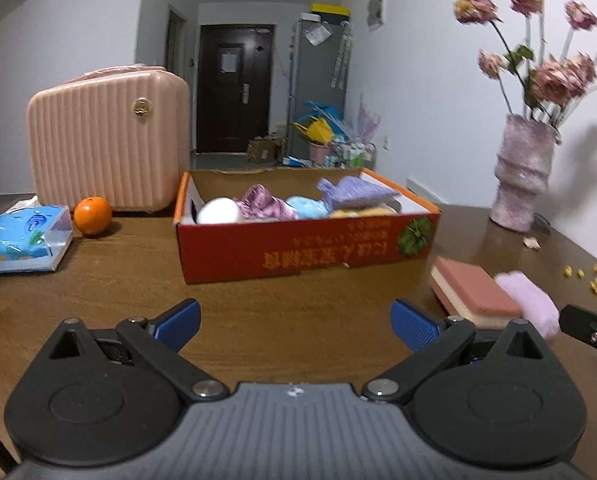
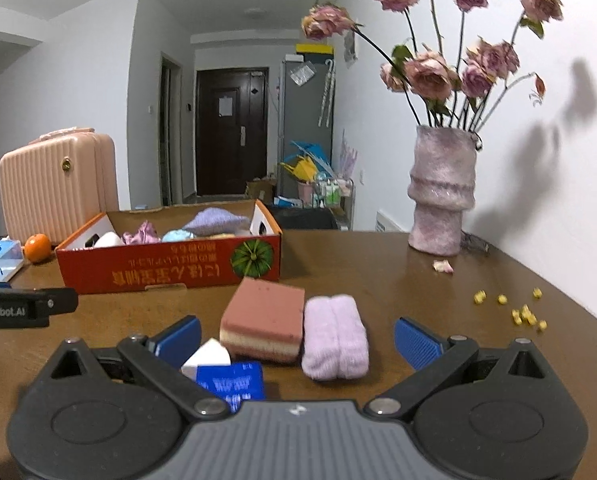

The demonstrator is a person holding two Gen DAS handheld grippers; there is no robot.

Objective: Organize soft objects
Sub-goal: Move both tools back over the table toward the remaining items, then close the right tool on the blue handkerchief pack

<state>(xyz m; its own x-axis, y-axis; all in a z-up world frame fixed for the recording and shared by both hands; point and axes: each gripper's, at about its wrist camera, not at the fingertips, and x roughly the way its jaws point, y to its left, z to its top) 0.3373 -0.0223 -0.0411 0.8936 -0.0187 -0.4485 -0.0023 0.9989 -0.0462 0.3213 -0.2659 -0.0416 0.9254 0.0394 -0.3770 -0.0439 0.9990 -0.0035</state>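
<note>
Left wrist view: the left gripper (image 1: pixel 294 326) hovers over the brown wooden table (image 1: pixel 110 308) with its blue-padded fingers (image 1: pixel 412 326) spread wide and nothing between them. Ahead stands the shallow red-and-orange cardboard box (image 1: pixel 298 250), printed with a green pumpkin. It holds a white ball (image 1: pixel 218 211), a crumpled pink-purple cloth (image 1: pixel 264 204), a light-blue plush (image 1: pixel 308 205), a lavender knitted pouch (image 1: pixel 356 192) and a yellow soft item (image 1: pixel 358 212). Left of the box lie an orange fruit (image 1: pixel 92 215) and a blue tissue pack (image 1: pixel 20 240), before a ribbed pink hard-shell case (image 1: pixel 106 140).

Right wrist view: the right gripper (image 2: pixel 298 340) is likewise fully open and holds nothing. Between and just beyond its fingers (image 2: pixel 414 342) rest a pink-topped layered sponge block (image 2: pixel 264 326) and a rolled lilac fleece towel (image 2: pixel 334 336), touching side by side, near the box's (image 2: pixel 170 264) front right corner. A white wedge-shaped sponge (image 2: pixel 208 356) and a blue printed packet (image 2: pixel 234 382) lie beside the left finger. A mottled pink vase (image 2: pixel 442 192) with dried roses (image 2: pixel 430 72) stands at the far right by the wall; yellow crumbs (image 2: pixel 524 314) are scattered on the table near it.
</note>
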